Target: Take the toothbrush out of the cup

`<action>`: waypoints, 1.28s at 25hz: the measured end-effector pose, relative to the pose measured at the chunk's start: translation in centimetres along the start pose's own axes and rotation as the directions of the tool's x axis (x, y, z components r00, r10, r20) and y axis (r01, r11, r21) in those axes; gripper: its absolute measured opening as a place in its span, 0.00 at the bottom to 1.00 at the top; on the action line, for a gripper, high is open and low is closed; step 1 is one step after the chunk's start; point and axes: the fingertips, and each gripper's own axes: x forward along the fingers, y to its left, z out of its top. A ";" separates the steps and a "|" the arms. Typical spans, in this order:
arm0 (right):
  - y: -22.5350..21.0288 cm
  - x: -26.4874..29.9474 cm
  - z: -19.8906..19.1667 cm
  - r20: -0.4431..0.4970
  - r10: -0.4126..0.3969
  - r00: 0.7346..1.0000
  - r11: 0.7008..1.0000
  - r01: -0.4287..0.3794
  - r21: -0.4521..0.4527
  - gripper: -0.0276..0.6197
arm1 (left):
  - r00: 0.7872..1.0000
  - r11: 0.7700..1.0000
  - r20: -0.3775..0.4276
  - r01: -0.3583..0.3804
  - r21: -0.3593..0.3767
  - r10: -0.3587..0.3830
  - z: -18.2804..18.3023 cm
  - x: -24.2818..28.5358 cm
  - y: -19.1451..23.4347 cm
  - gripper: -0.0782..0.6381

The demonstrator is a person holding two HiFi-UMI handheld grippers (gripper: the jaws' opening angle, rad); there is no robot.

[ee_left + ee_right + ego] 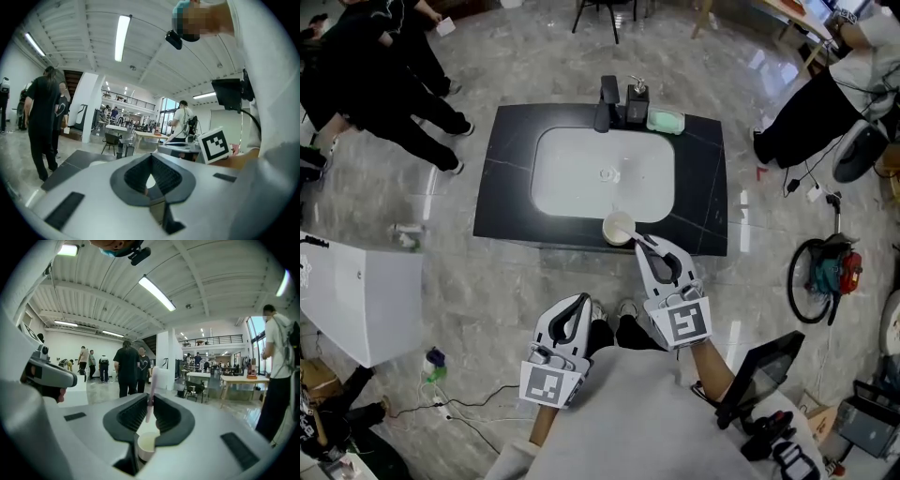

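Observation:
In the head view a cream cup (618,228) is at the front edge of the black counter (511,178), beside the white sink (581,173). My right gripper (641,241) is shut on the cup at its tips. The right gripper view shows the cup (145,445) low between the dark pads (168,414), with a pale pink toothbrush (150,399) standing up out of it. My left gripper (583,300) hangs nearer my body, shut and empty. The left gripper view shows my left gripper (150,186) with its pads meeting and nothing between them. The toothbrush cannot be made out in the head view.
A black tap (606,103), a soap bottle (637,97) and a green soap dish (666,120) line the counter's far edge. People stand at the upper left (384,84) and upper right (825,103). A white cabinet (356,291) stands left, a bicycle wheel (814,279) right.

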 end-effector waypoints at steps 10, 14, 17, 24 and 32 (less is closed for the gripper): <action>1.2 -2.5 0.2 -0.086 -0.018 0.996 1.000 0.019 0.009 0.12 | 0.997 0.998 0.065 0.027 0.056 -0.031 1.9 -1.2 -0.9 0.11; 2.1 -3.6 1.0 -0.044 -0.009 0.999 1.000 0.009 0.006 0.12 | 0.997 0.994 0.069 0.038 0.099 -0.045 2.4 -1.5 -1.4 0.11; 2.6 -4.4 2.3 0.025 0.003 1.000 1.000 -0.002 -0.031 0.12 | 0.997 0.995 0.070 0.031 0.091 -0.038 2.4 -2.0 -1.8 0.11; 3.9 -7.2 3.2 0.050 0.011 0.999 0.999 -0.010 -0.034 0.12 | 0.997 0.990 0.074 0.027 0.136 -0.037 2.3 -2.7 -2.3 0.11; 5.2 -9.5 3.1 0.048 -0.003 0.999 1.000 0.003 0.000 0.11 | 0.992 0.995 0.105 0.057 0.080 -0.065 2.3 -2.7 -3.6 0.11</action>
